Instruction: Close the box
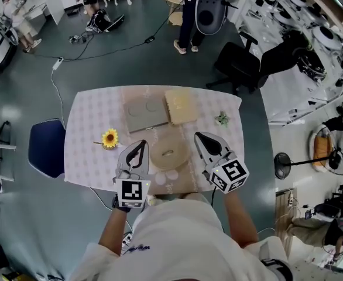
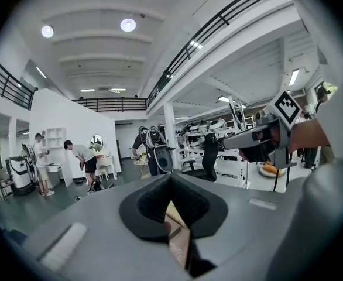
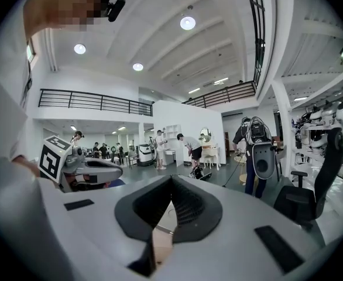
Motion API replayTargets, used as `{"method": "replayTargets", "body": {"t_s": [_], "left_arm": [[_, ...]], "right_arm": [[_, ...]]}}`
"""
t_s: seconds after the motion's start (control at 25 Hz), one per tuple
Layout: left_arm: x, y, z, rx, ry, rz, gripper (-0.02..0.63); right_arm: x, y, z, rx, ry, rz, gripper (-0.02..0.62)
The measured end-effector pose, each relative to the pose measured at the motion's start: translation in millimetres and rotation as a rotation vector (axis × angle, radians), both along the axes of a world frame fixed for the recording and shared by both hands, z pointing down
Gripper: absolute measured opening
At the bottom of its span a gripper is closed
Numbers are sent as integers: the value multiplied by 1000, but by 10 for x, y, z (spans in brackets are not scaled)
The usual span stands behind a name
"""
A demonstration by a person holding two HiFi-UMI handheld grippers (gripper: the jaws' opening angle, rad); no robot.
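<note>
Jaws are shut and empty on the left gripper (image 1: 141, 143) and right gripper (image 1: 198, 136) (they're hovering either side of the round box (image 1: 170, 152) on the table (image 1: 83, 134)).

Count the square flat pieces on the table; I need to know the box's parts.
2: the grey piece at the table's far middle, the tan piece just right of it. None looks hidden.
</note>
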State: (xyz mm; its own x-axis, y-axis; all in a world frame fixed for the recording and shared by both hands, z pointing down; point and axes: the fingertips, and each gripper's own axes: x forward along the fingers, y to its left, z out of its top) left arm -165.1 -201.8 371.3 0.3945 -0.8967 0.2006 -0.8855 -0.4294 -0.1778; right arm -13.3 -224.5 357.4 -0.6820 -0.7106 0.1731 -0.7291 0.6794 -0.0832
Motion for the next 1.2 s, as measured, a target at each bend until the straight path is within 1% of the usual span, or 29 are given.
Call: {"method": "replayTargets", "body": {"t_s": [0.4,0.6,0.76,1.04,1.2], "left_arm": [[50,47,29,-14,-19,-5,2],[93,86,42,-13,-53,-4,2],[67,113,64,-15,-45,-10,2],[77,158,106,-15,-51,-3,2],[99,206,104,-21,-47,14,2]], "right_arm": [[16,24,-14,4,7,-13,3],[17,40,-9,7,6,-20,3],[-11,60,16,15,16,-26,3],[-87,115,13,58,80,-46,3],[-96,150,-2,60,88,-38,5]]}}
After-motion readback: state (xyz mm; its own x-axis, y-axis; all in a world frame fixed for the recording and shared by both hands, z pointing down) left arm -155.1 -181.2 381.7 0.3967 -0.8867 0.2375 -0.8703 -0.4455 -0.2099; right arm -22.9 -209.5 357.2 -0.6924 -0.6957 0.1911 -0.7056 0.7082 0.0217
